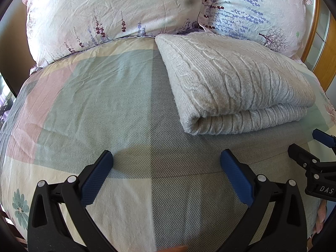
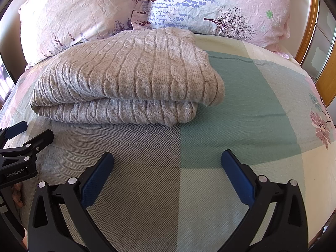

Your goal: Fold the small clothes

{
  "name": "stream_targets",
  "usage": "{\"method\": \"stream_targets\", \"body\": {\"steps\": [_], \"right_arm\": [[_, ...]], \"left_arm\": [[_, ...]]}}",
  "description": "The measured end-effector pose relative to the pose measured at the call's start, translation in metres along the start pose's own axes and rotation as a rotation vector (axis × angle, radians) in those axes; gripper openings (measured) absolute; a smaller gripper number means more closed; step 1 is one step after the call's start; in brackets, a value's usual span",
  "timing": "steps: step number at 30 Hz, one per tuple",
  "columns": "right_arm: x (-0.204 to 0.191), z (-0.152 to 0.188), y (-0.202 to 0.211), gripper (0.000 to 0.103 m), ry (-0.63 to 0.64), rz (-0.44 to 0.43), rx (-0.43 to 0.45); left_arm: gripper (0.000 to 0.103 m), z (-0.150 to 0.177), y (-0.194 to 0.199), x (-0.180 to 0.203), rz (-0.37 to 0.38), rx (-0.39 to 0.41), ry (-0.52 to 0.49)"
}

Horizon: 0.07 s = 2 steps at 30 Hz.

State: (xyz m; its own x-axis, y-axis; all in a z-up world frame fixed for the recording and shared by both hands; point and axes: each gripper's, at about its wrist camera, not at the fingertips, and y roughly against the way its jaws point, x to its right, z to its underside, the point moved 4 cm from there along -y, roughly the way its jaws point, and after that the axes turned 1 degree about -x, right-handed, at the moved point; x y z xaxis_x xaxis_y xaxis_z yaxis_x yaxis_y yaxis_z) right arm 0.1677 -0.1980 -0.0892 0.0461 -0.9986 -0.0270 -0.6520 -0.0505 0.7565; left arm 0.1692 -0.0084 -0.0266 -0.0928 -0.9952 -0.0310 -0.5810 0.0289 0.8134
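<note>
Two grippers, left gripper (image 1: 166, 159) and right gripper (image 2: 167, 159), hover side by side over the bed (image 2: 241, 105), fingers spread wide and empty. Ahead of both, the folded sweater (image 2: 134, 71) lies on the bedspread, just before two pillows (image 2: 220, 4).

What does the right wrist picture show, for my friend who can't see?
A folded gray cable-knit sweater lies on a patchwork bedspread, with two flowery pillows behind it. The right gripper is open and empty in front.

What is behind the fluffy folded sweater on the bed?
Behind the folded grey cable-knit sweater lie two pink floral pillows, side by side at the head of the patchwork bedspread. The sweater hides their lower edges and whatever lies beneath it.
</note>
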Motion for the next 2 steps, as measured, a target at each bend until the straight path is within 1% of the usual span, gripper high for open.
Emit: {"method": "stream_targets", "body": {"steps": [2], "right_arm": [[-0.0010, -0.0003, -0.0002, 0.102, 0.000, 0.000, 0.000]], "left_arm": [[0.101, 0.0000, 0.0000, 0.0000, 0.000, 0.000, 0.000]]}}
